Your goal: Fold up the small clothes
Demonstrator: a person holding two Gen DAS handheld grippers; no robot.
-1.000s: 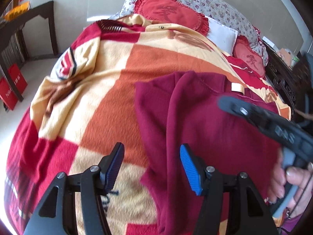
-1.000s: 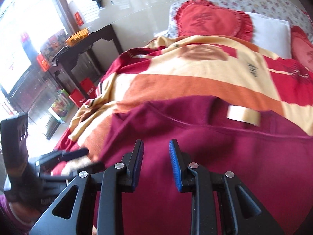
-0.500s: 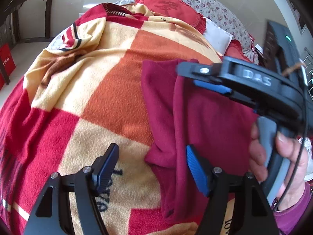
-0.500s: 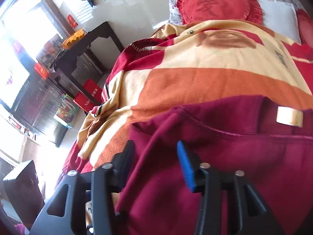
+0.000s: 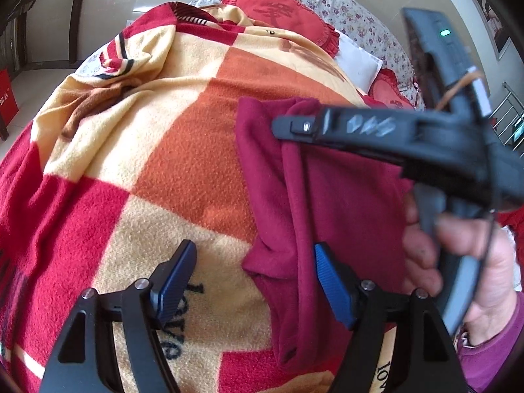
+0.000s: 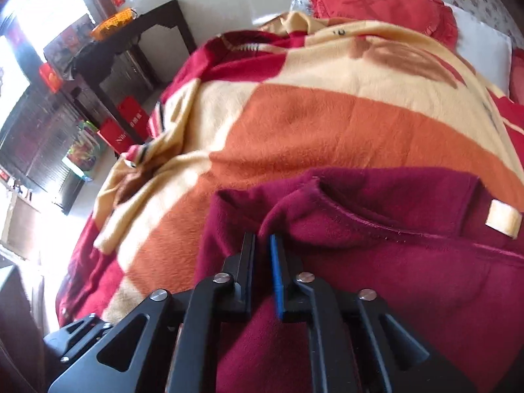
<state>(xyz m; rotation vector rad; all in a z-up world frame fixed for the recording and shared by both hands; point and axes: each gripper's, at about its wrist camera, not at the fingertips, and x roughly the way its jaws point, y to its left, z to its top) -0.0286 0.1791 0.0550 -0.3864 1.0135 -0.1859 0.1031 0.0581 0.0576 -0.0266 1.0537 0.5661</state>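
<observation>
The maroon fleece garment (image 6: pixel 376 262) lay on the checked blanket (image 5: pixel 170 150) covering the bed. The right claw (image 6: pixel 262 249) had just clenched on a raised fold of its edge. The left claw (image 5: pixel 255 281) stood released, straddling the garment's edge.

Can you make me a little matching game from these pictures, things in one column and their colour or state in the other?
Things:
1. left tongs
2. right tongs
3. maroon garment
4. heart-shaped cushion

States:
A. red, lying at the head of the bed
B. shut on a fold of cloth
C. open, with the edge of the cloth between the jaws, not pinched
D. spread on the checked blanket, with a pale label showing

Pairs: 1-C, 2-B, 3-D, 4-A
</observation>
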